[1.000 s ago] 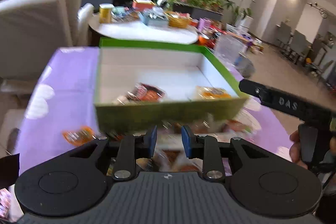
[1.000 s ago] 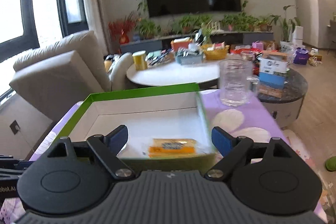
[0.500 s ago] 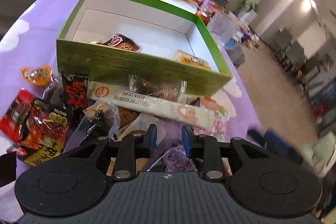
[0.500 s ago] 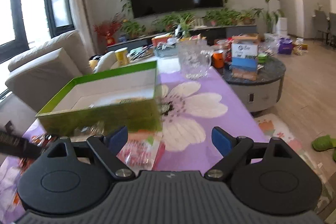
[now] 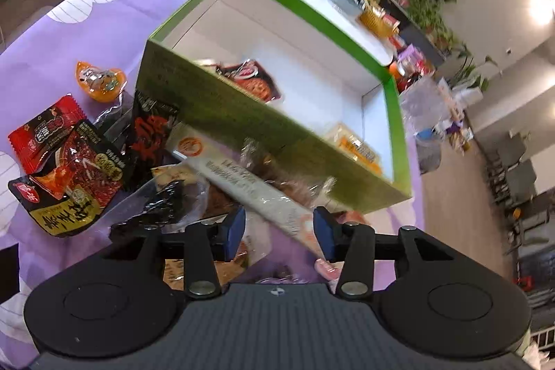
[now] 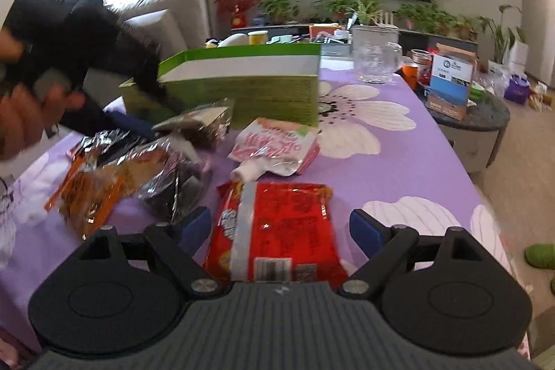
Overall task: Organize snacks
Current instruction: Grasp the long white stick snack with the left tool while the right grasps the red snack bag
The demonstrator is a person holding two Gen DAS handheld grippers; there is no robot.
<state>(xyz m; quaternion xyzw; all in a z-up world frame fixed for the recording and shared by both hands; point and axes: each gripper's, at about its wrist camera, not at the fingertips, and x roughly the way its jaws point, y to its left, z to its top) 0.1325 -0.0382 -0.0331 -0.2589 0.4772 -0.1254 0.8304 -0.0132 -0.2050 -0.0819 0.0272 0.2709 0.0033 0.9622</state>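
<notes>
A green box (image 5: 242, 113) with a white inside holds a red packet (image 5: 253, 80) and a yellow packet (image 5: 357, 146). Loose snacks lie in front of it on the purple cloth. My left gripper (image 5: 279, 227) is open, its fingers either side of a long white packet (image 5: 242, 179). My right gripper (image 6: 281, 227) is open wide above a red packet (image 6: 277, 224). A pink spouted pouch (image 6: 277, 144) lies beyond it, near the green box (image 6: 242, 92). The left gripper shows blurred at the left of the right wrist view (image 6: 114, 120).
An orange jelly cup (image 5: 99, 80) and red and black packets (image 5: 69, 162) lie left of the box. A glass jug (image 6: 376, 58) stands behind the box. A round side table (image 6: 485, 117) is at the right. Orange and foil packets (image 6: 104, 182) lie at the left.
My left gripper has dropped over the snack pile and opened wider around the white packet. My right gripper has pulled back from the box and lowered over the red packet.
</notes>
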